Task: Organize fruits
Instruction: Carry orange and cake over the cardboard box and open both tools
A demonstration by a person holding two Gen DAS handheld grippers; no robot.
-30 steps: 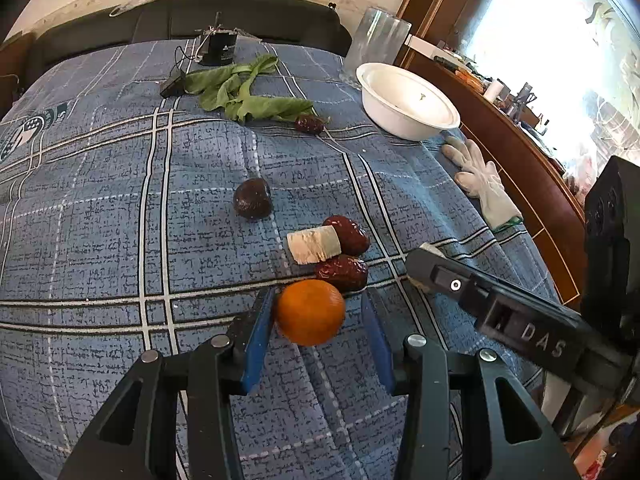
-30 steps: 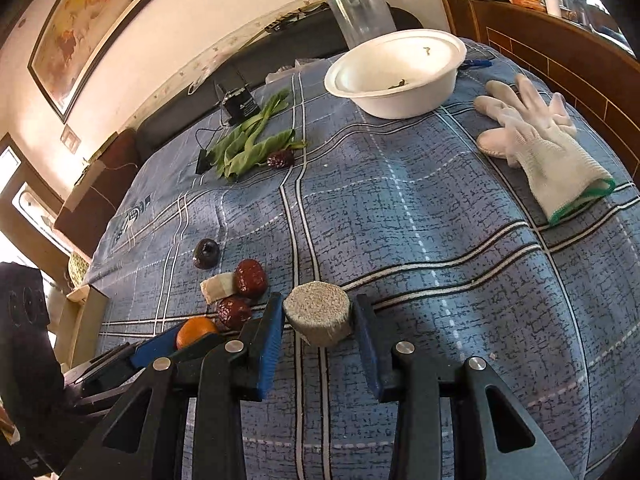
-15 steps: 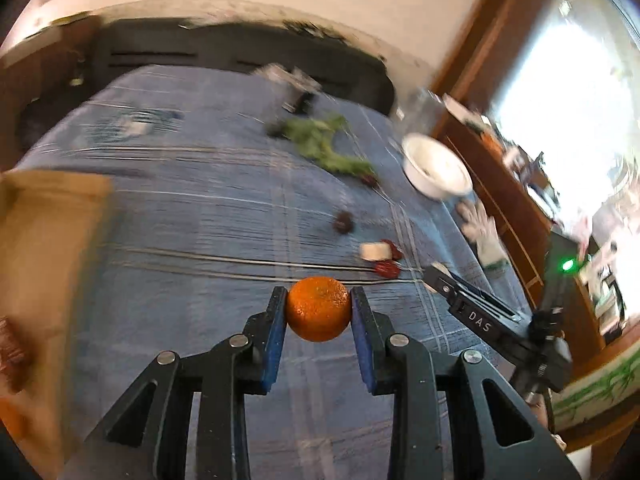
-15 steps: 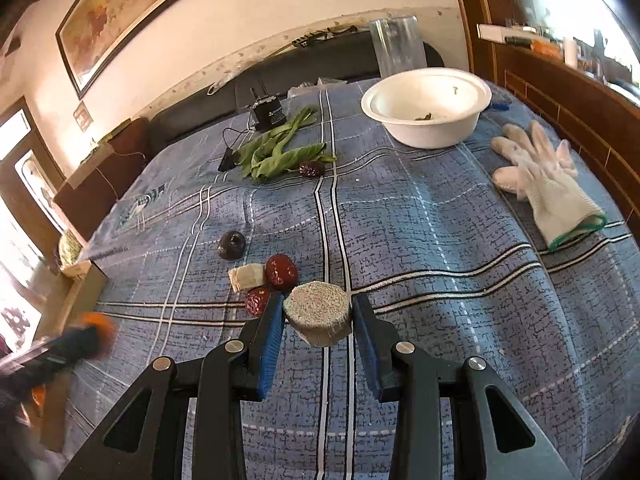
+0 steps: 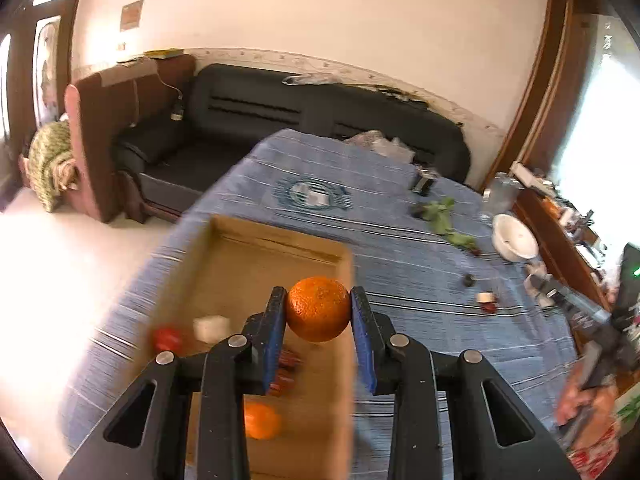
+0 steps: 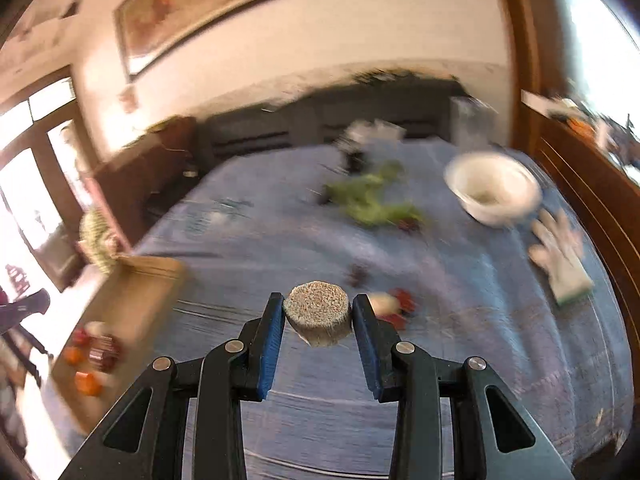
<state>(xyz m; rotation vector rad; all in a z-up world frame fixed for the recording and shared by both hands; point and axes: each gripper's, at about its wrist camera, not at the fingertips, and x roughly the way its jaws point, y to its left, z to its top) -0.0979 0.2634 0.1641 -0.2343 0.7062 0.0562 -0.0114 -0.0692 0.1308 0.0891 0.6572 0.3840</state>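
Note:
My left gripper (image 5: pixel 319 309) is shut on an orange (image 5: pixel 318 307), held in the air above the right wall of a cardboard box (image 5: pixel 256 264). Inside the box lie another orange (image 5: pixel 261 421), a red fruit (image 5: pixel 168 338), a pale chunk (image 5: pixel 210 327) and dark red fruits. My right gripper (image 6: pixel 319 314) is shut on a round tan cake-like piece (image 6: pixel 319 317), lifted over the blue cloth. Red dates and a pale piece (image 6: pixel 394 306) rest on the cloth just beyond it. The box (image 6: pixel 132 304) shows at the left of the right wrist view.
A blue plaid cloth (image 5: pixel 420 276) covers the table. A white bowl (image 6: pixel 492 188), green leaves (image 6: pixel 372 200) and a white glove (image 6: pixel 562 256) lie toward the far right. A dark sofa (image 5: pixel 280 116) stands behind. The other gripper and a hand (image 5: pixel 588 380) show at right.
Left gripper closed on the orange, lifted it and swung left to over the cardboard box. Right gripper rose with the tan piece and turned left, bringing the box into view.

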